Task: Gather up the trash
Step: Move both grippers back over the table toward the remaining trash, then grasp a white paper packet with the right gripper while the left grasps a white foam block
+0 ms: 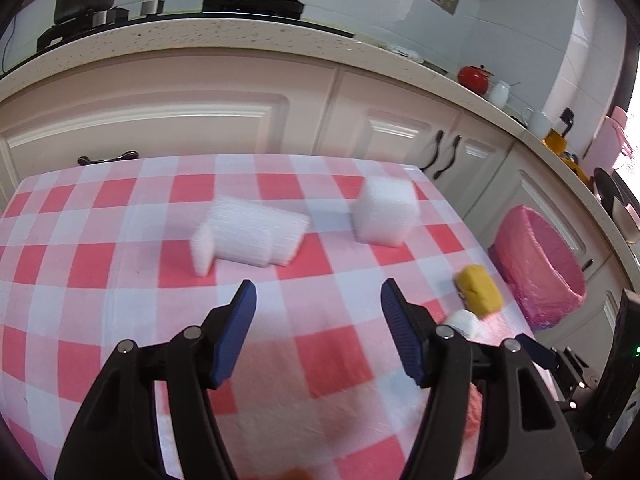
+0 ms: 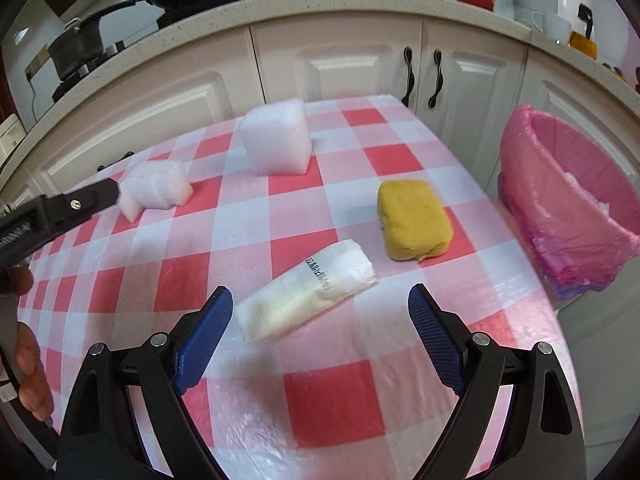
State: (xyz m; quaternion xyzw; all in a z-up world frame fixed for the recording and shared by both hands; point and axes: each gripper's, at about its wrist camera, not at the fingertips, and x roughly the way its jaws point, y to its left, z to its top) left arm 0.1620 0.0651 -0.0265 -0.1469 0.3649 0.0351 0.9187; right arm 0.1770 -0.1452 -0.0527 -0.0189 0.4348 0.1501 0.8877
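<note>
**Reaching for two pieces of trash at once**

Hovering over the checked tablecloth, both grippers are spread wide and carry nothing, so the step in hand looks like the approach before a pick. The right gripper points down at a clear plastic wrapper with printed text, which lies flat on the cloth just ahead of and between the blue fingers. Just beyond it sits a yellow sponge, apart from the wrapper. The left gripper faces a lying white foam piece, blurred in its own view; from the right wrist view one of its black finger ends reaches up to that foam, though I cannot tell whether it touches. A second, upright white foam block stands further back, well apart from the first.

The pink-lined trash bin stands off the table's right edge, beside the cabinets, with something pale already inside.

For the right side, the next move probably calls for lowering until the fingers straddle the wrapper across its narrow width, then closing; being thin and slippery, it may slide or crumple instead of lifting. The left side likely needs a short advance to bracket the foam, which should compress easily.
</note>
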